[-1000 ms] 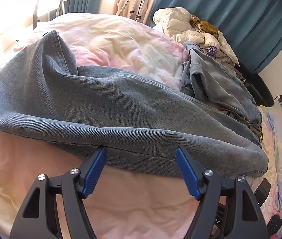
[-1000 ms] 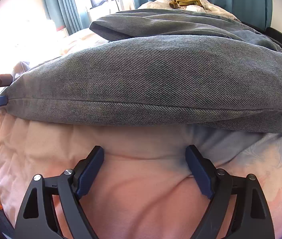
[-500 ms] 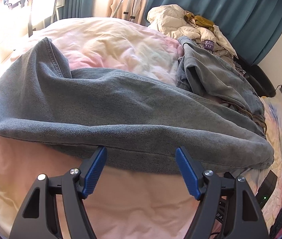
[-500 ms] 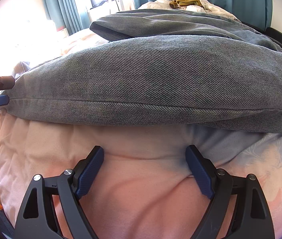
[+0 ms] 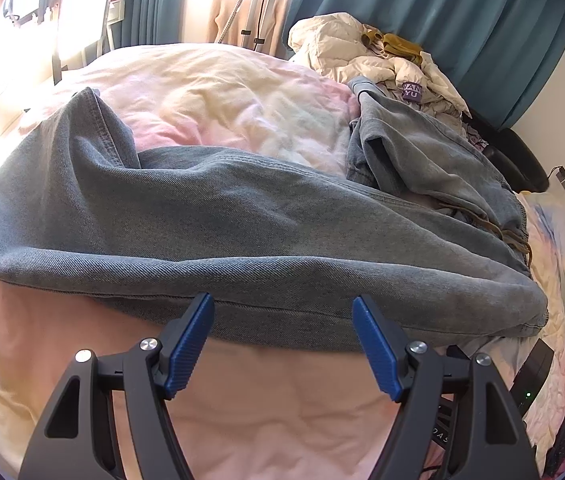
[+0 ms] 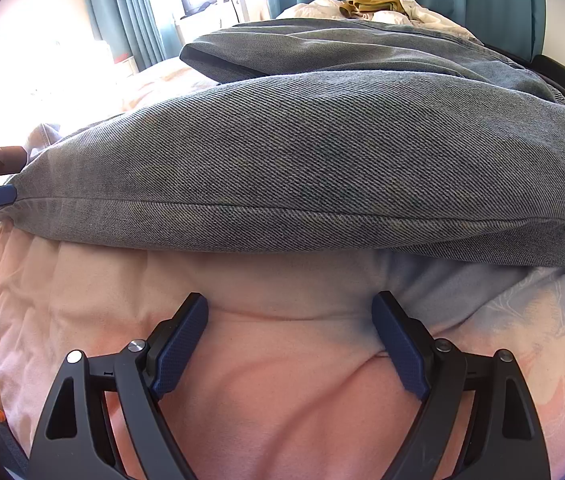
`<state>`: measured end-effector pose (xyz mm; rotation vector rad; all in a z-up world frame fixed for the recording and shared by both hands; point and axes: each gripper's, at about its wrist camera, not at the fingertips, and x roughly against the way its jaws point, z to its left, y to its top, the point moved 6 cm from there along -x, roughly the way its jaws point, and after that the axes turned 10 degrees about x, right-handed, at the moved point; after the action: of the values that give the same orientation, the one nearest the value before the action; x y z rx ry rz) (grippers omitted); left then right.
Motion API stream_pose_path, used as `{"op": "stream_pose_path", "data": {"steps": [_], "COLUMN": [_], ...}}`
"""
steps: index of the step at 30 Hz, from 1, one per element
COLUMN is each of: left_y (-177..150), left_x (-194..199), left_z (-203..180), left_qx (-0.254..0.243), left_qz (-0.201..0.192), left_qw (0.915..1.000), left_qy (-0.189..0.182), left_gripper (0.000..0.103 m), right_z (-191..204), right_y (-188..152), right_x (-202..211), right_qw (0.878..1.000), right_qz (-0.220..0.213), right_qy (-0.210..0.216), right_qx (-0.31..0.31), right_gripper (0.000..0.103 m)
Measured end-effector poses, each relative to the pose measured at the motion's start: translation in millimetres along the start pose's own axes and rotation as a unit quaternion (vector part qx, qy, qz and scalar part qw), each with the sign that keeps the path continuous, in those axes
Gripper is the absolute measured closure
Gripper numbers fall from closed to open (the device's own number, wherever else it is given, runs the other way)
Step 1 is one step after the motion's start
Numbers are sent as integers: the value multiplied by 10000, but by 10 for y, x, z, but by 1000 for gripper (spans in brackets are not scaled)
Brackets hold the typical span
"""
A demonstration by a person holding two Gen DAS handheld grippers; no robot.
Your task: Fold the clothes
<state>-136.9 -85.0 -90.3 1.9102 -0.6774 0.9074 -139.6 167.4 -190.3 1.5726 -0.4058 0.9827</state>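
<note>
Blue-grey jeans (image 5: 242, 232) lie folded over in a long, puffy heap on the pink bed cover (image 5: 274, 400), and the left gripper (image 5: 282, 320) waits wide at their near edge, holding nothing. From the right wrist, the jeans (image 6: 322, 160) show a thick seam along the front, and the right gripper (image 6: 290, 312) is wide too, just short of them over the bed cover (image 6: 282, 380).

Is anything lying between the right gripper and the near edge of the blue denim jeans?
Nothing visible: only bare pink bedsheet lies between the open right gripper and the near hem of the blue denim jeans.
</note>
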Motion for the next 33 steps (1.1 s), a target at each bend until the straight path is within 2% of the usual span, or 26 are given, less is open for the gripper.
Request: {"op": "stream_pose_path", "data": {"steps": [3, 8, 33], "left_y": [1, 1, -42], "left_x": [2, 13, -150], "left_z": [-7, 0, -38], "left_qx": [-8, 18, -54], "left_qz": [-1, -10, 157], "left_qw": [10000, 10000, 9998], "left_qy": [-11, -36, 133], "left_gripper": [30, 30, 30], "right_z": [77, 172, 192], "right_y": [-88, -14, -42], "right_x": [11, -84, -131], "right_qw": [10000, 10000, 10000], "right_qz": [-4, 0, -67], "right_qy": [-2, -2, 31], "right_qx": [0, 1, -2], "right_gripper": [17, 17, 17]}}
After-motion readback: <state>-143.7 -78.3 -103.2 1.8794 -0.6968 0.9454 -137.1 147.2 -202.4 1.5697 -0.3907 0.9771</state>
